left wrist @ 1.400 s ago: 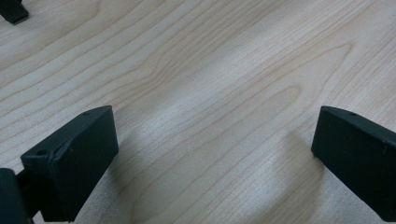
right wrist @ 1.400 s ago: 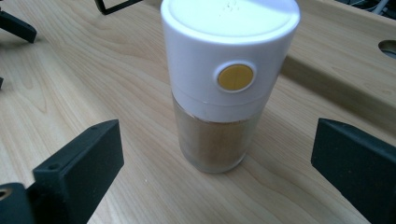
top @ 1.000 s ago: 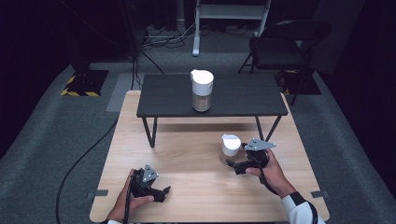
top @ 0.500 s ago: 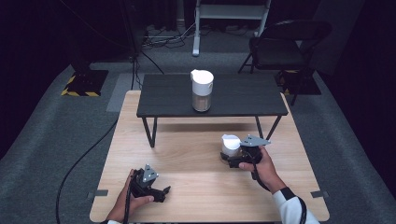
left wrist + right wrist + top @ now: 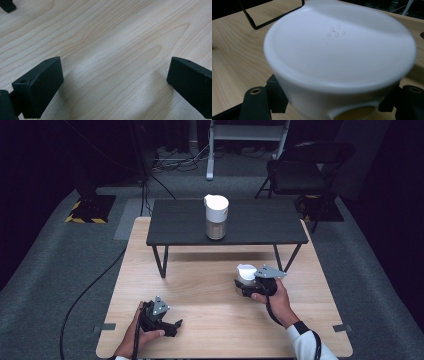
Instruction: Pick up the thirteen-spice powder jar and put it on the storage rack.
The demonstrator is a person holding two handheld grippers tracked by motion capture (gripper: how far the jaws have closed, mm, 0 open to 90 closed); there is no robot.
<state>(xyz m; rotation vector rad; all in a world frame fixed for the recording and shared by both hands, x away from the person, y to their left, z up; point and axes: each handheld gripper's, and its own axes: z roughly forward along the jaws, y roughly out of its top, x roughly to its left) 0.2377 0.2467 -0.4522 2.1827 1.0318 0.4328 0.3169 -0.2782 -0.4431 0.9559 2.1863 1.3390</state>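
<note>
A small pot with a white lid (image 5: 245, 273) stands on the wooden table (image 5: 210, 310), right of the middle. My right gripper (image 5: 246, 288) reaches it from the right, and its jaws have just been closing on the pot. In the right gripper view the white lid (image 5: 342, 47) looms close, and the black pads (image 5: 278, 96) press on the body below it. A taller white-lidded jar (image 5: 216, 216) stands on the black low shelf (image 5: 260, 222). My left gripper (image 5: 172, 326) rests near the table's front left; its jaws (image 5: 115, 85) stand wide apart over bare wood.
The black shelf spans the far half of the table on thin legs (image 5: 161, 262). A folding chair (image 5: 305, 170) stands behind it at the right. A cable (image 5: 95, 285) trails across the grey floor at the left. Bare wood lies between the two grippers.
My right gripper has slid left to the small white-lidded pot and its jaws have come together on it. The left gripper has stayed put.
</note>
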